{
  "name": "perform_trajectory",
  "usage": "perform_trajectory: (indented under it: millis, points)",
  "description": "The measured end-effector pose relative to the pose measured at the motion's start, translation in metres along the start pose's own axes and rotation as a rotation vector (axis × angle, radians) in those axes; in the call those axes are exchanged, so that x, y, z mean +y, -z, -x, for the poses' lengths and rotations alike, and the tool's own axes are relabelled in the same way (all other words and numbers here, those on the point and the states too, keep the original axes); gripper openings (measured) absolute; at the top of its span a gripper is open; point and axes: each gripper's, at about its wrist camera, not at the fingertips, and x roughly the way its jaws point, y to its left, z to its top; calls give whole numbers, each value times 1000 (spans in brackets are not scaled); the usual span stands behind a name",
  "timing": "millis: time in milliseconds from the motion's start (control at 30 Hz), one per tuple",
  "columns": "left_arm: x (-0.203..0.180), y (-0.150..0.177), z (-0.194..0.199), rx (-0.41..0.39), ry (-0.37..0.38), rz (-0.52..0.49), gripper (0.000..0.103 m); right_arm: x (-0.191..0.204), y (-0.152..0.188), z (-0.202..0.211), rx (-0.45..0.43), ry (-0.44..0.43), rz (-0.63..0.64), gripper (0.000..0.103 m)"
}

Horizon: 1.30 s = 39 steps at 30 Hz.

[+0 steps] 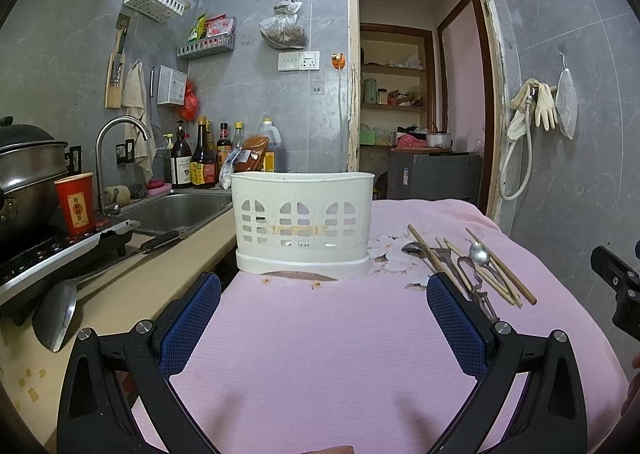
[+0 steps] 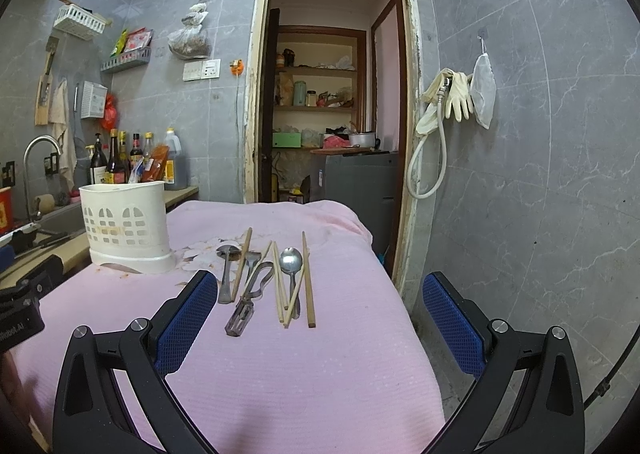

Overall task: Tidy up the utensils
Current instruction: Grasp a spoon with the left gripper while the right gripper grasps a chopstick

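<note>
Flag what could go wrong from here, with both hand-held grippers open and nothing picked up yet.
1. The chopsticks, spoons and peeler lie crossed in one tight pile, so the right hand-held gripper may pinch two items or drag neighbours.
2. The white utensil holder stands at the pink cloth's edge beside the counter; a nudge from the left hand-held gripper might tip it.
3. The cloth may bunch under a scraping finger.
</note>
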Motion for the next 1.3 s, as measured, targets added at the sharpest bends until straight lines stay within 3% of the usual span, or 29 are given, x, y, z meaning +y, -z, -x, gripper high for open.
perform_trajectory:
  millis: [167,500,667,867,1100,1167,1300]
  points:
    - [-1,-9,-4,-3,3,7,101,-2,-3,-4,-2,8,6,103]
    - [-3,-38,-27,45,118,49,101,-9,-16,-11,-49,28,36,103]
    - [-9,-55,-44,60,157,35,101,-25,-38,-29,-53,-39,28,103]
    - [-14,-65,-74,128,211,45,101,-36,-61,-74,41,-134,52,103]
    - [-26,-71,-115,241,257,13,100,-44,-69,-129,154,-150,83,103]
    - [-31,-72,-126,266,270,3,98,-45,-70,-144,179,-159,89,103]
    - [-48,-73,-151,331,310,-54,83,-51,-71,-176,251,-184,61,99]
